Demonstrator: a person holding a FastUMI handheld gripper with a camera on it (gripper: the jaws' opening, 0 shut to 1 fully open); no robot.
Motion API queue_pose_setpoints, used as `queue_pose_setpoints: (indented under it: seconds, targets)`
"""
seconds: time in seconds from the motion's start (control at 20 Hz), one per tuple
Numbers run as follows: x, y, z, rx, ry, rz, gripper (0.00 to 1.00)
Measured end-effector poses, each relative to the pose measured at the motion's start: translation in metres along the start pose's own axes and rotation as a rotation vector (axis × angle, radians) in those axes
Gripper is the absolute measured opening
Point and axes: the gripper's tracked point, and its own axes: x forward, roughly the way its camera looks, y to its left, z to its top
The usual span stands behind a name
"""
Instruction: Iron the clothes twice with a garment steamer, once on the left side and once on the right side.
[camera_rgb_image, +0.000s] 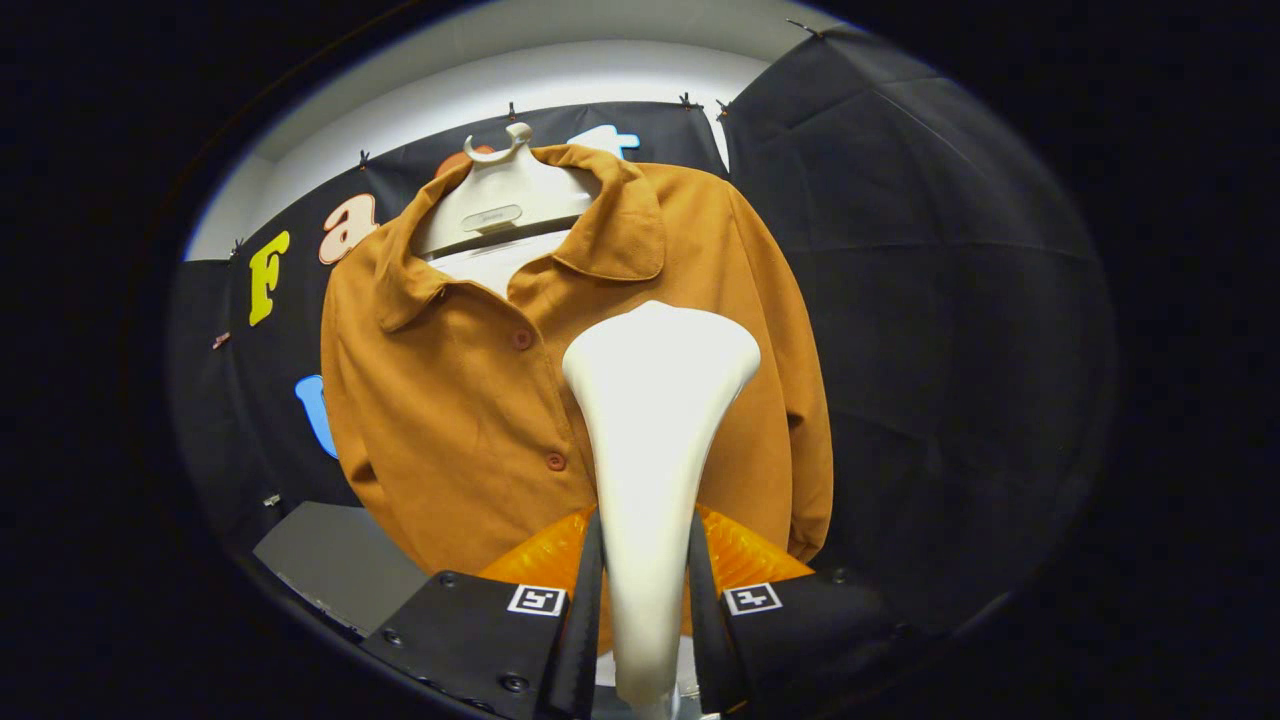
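Rust-brown shirt (480, 400) on white hanger (500, 200), buttoned. Gripper (645, 560) clamped on white steamer (655, 420) handle; head up vs shirt front, right of buttons.

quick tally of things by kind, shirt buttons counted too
shirt: 1
hanger: 1
steamer, gripper fingers shut on it: 1
buttons seen, first at: 2
total: 5

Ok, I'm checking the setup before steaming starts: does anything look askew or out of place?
Nothing stands out. The brown shirt hangs buttoned on its white hanger, collar open. The steamer head stands upright before the shirt, its handle clamped between the gripper's jaws.
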Motion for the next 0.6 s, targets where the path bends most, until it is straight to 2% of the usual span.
queue_pose_setpoints:
  seconds: [0.25, 0.6]
  targets:
    - [0.015, -0.009, -0.020, 0.004, 0.037, 0.003, 0.43]
    - [0.029, -0.026, -0.081, 0.032, 0.165, -0.044, 0.43]
